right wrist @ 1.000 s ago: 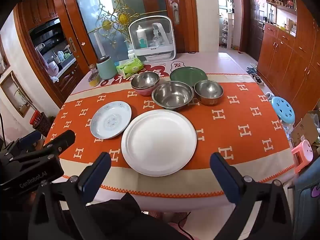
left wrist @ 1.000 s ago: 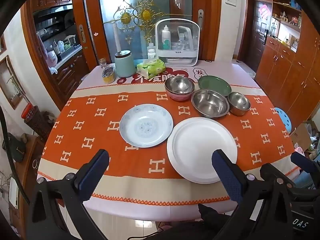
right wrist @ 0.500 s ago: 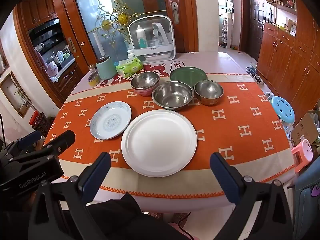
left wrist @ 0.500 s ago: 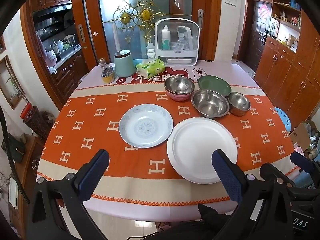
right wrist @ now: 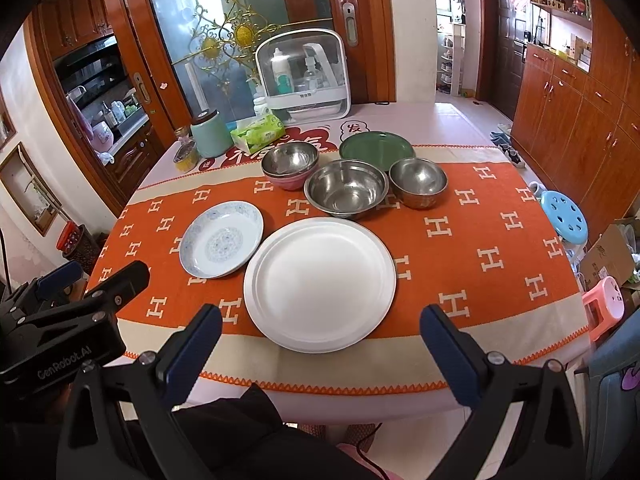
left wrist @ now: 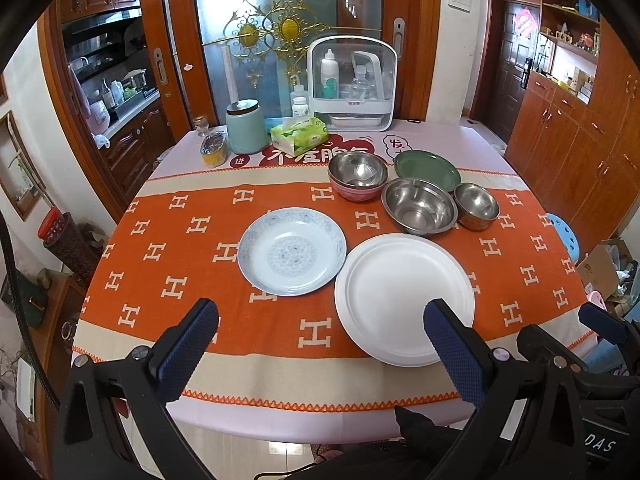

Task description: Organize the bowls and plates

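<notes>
Practically nothing has changed over the last second: every dish is found in the same place and both tools are held back at the near edge of the table (left wrist: 132,344), so the sorting is judged not yet begun. From left to right, the left gripper (left wrist: 320,332) is held with jaws spread wide and empty; ahead are seen the blue-patterned plate (left wrist: 292,250), the large white plate (left wrist: 404,298), the steel bowl nested in a pink bowl (left wrist: 357,174), the large steel bowl (left wrist: 419,206), the green plate (left wrist: 427,165) and the small steel bowl (left wrist: 477,200). The right gripper (right wrist: 320,334) is likewise released, grasping nothing.
</notes>
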Motion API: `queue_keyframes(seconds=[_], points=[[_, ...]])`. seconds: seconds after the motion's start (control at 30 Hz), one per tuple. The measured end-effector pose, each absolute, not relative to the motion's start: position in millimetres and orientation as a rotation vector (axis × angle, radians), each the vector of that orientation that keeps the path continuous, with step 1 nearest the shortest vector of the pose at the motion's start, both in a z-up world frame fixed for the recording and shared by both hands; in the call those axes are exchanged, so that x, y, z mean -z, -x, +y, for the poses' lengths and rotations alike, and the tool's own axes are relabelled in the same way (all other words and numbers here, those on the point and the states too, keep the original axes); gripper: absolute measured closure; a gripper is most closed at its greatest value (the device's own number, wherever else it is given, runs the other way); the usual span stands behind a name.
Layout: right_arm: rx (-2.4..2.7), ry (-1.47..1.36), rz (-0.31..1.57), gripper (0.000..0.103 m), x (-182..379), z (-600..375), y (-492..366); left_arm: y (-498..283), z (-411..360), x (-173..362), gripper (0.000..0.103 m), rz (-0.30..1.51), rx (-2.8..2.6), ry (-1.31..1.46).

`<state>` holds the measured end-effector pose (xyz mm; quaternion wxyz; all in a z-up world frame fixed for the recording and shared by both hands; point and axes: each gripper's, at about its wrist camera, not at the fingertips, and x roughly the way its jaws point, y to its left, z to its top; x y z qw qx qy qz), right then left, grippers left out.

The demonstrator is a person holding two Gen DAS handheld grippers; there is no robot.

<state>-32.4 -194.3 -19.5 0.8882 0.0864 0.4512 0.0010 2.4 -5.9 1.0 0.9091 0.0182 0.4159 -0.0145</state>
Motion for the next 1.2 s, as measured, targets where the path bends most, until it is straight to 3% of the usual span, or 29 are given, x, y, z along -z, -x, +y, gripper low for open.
queue_keyframes(seconds=[1.2], points=[[0.229, -0.234, 0.828, 0.003, 23.9, -155.4, 99.6, 25.5, 17.8, 21.8, 0.001, 0.905, 0.253, -0.132]])
